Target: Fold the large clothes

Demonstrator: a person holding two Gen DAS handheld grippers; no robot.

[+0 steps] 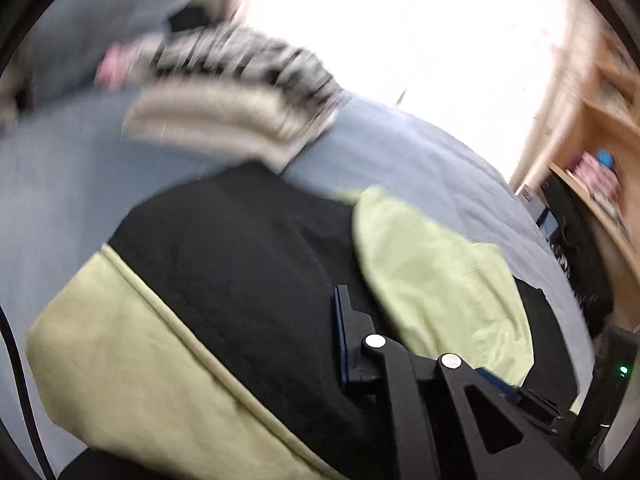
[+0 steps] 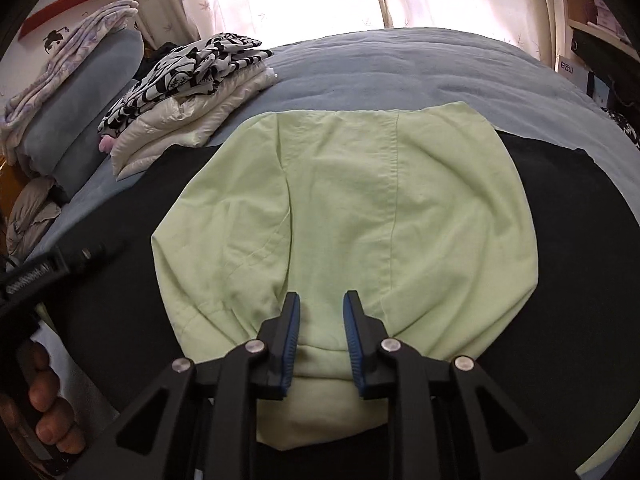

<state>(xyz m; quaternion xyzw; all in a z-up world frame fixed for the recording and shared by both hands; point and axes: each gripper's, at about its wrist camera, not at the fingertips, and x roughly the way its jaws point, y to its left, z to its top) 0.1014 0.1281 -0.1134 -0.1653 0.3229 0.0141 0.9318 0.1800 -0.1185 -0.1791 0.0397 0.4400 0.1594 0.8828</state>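
A large black garment [image 2: 560, 264] with light green trim lies spread on the bed. Its light green hood [image 2: 340, 208] lies flat on top of the black fabric. My right gripper [image 2: 322, 300] is open, its blue-padded fingers just above the hood's near edge, nothing between them. In the blurred left wrist view the same black garment [image 1: 240, 248], its green band [image 1: 132, 352] and the hood [image 1: 436, 276] show. My left gripper [image 1: 424, 344] hovers over the hood's edge with its jaws wide apart. The left gripper's body also shows in the right wrist view [image 2: 60, 260], held by a hand.
A grey-blue bed cover [image 2: 400, 68] lies under everything. A stack of folded clothes, white with a black-and-white patterned piece on top [image 2: 188, 92], sits at the back left. Pillows and bedding [image 2: 68, 112] lie at the far left. Curtains and a wooden shelf [image 1: 604, 120] stand behind and right.
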